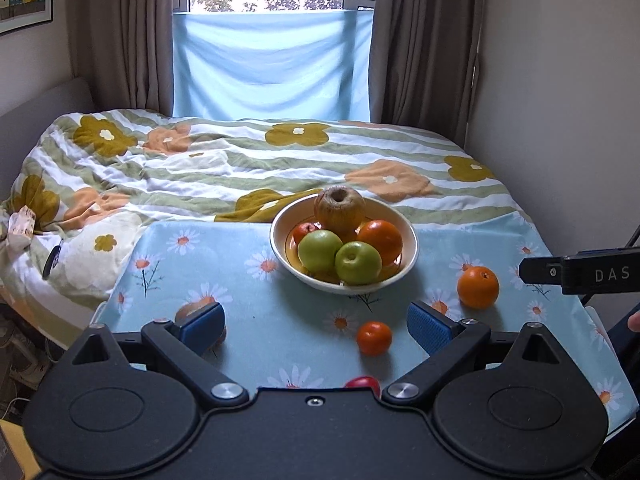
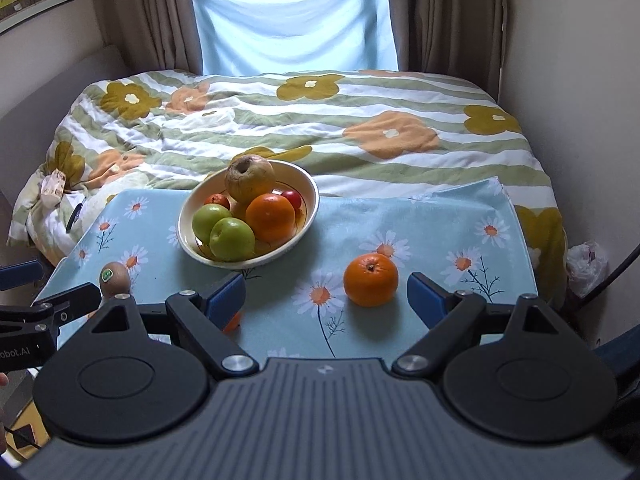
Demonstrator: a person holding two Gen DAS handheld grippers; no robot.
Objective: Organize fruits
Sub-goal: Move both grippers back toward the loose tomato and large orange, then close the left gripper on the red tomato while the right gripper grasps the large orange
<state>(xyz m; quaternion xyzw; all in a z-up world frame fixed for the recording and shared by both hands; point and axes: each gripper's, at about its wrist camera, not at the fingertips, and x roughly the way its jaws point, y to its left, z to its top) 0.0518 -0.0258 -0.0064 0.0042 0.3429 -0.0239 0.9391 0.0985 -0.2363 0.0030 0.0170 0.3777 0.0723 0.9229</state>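
Note:
A cream bowl (image 1: 412, 240) (image 2: 308, 188) on the daisy-print cloth holds two green apples (image 1: 358, 262) (image 2: 232, 238), an orange (image 1: 380, 240) (image 2: 270, 216), a brownish pear-like fruit (image 1: 339, 207) (image 2: 249, 178) and small red fruits. Loose on the cloth lie a large orange (image 1: 478, 287) (image 2: 371, 279), a small orange fruit (image 1: 374, 337), a red fruit (image 1: 363, 382) half hidden under my left gripper's body, and a kiwi (image 2: 115, 277) with a green sticker. My left gripper (image 1: 316, 326) is open just before the small orange fruit. My right gripper (image 2: 326, 298) is open, the large orange lying between its fingertips.
The cloth-covered table (image 1: 224, 248) stands against a bed with a flowered quilt (image 1: 240, 152). A wall (image 2: 580, 80) runs close on the right, curtains and a window lie behind. A white plastic bag (image 2: 586, 262) sits at the right by the bed.

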